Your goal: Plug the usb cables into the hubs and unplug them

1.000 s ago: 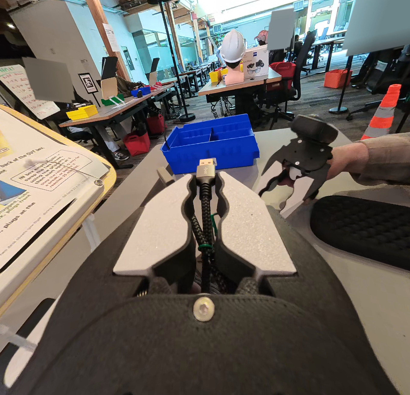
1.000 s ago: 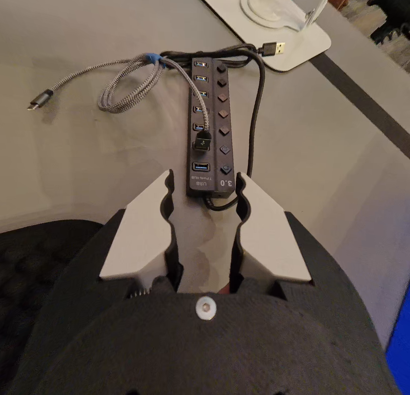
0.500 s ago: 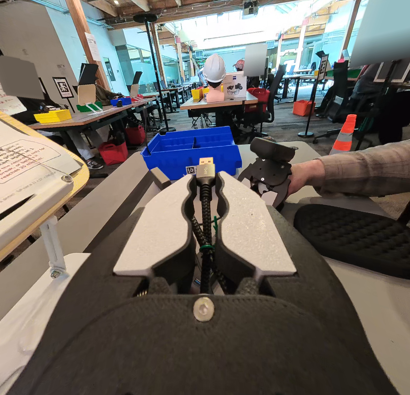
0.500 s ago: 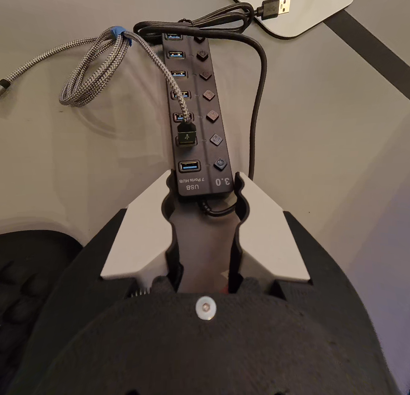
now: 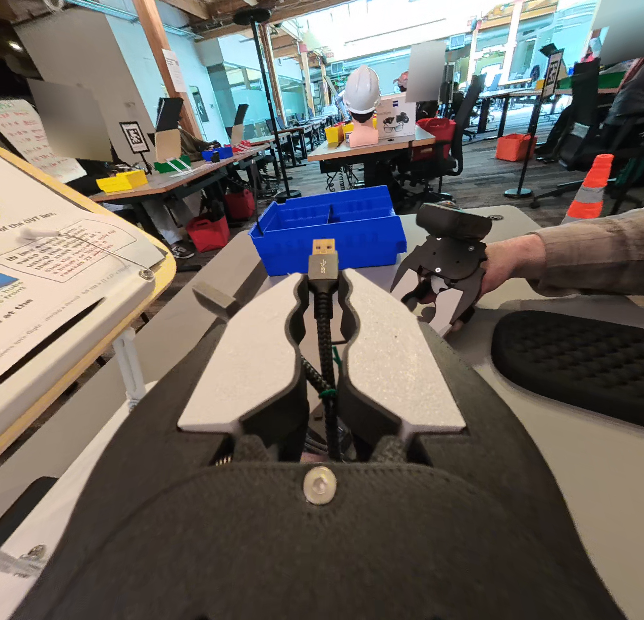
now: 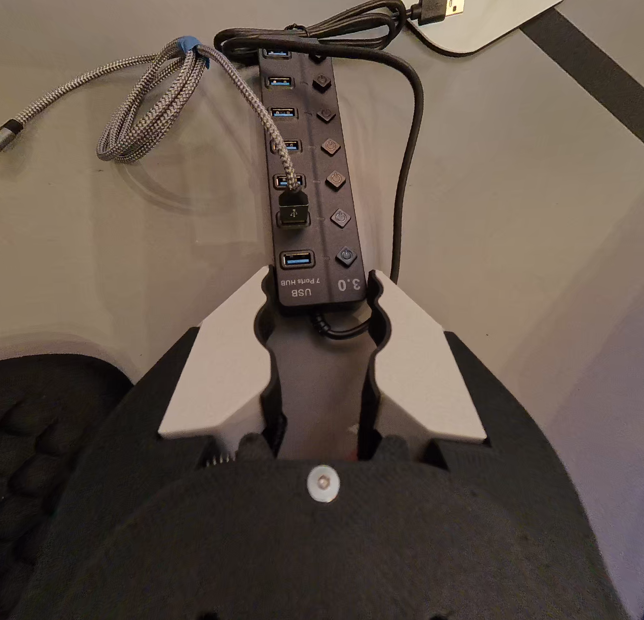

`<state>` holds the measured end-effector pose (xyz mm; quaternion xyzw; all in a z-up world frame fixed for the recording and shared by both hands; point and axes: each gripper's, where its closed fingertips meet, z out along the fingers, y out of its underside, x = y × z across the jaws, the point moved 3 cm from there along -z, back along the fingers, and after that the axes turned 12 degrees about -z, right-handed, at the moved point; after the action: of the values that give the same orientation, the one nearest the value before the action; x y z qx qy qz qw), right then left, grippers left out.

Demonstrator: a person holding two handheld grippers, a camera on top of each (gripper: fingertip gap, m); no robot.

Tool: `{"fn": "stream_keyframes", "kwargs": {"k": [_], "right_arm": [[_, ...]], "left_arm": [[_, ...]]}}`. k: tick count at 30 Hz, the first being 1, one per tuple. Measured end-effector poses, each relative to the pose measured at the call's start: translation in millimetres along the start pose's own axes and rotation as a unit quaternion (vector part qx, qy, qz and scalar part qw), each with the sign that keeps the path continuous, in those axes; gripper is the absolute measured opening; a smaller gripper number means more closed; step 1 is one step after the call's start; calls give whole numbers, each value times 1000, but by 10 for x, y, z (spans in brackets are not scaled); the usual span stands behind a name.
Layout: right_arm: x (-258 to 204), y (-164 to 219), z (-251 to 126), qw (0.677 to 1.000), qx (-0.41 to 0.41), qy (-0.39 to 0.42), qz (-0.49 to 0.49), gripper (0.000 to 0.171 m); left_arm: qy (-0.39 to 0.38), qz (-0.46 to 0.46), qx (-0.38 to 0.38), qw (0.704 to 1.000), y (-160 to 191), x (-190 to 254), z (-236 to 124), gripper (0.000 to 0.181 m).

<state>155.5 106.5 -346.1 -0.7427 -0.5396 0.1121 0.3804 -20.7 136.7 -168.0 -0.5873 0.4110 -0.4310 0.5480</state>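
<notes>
The hub [image 6: 313, 171] is a long black strip with a row of blue ports and a button beside each, flat on the grey table [image 6: 505, 202]. A grey braided cable [image 6: 153, 108] is plugged into 1 port near its near end; a black cord [image 6: 407, 157] loops along its right side. The right gripper [image 6: 319, 282] stands open, its tips flanking the hub's near end. The left gripper [image 5: 322, 282] is clamped on a black braided cable [image 5: 324, 328], plug [image 5: 323, 260] jutting forward before a blue bin [image 5: 327, 233].

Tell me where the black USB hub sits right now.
In the right wrist view, the black USB hub lies flat on the grey table, its near end between the open right tool's fingertips, with a grey braided cable plugged into it.
</notes>
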Motion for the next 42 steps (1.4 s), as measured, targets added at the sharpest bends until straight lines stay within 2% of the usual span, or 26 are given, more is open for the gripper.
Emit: {"fn": "stream_keyframes", "kwargs": {"k": [6,9,13,15,18,26,36,42], "right_arm": [[2,14,12,999,4,-24,21,51],[-32,18,3,999,4,-33,17,63],[-44,48,-31,999,4,-35,20,56],[-31,59,-39,999,5,-31,22,50],[-27,59,-40,999,5,-33,19,50],[-26,50,-60,1000,14,-27,0,50],[92,-183,-323,997,67,-26,-3,50],[135,-279,-381,997,67,-28,-19,50]], "left_arm": [[-2,3,-26,1000,24,-10,-26,16],[10,8,-61,998,56,46,-19,16],[3,38,-133,990,163,72,-24,16],[11,31,-160,987,220,94,-21,16],[15,24,-190,981,323,97,-5,16],[24,19,-197,980,416,108,55,16],[34,19,-210,977,449,120,34,16],[48,-11,-201,978,475,111,49,16]]}}
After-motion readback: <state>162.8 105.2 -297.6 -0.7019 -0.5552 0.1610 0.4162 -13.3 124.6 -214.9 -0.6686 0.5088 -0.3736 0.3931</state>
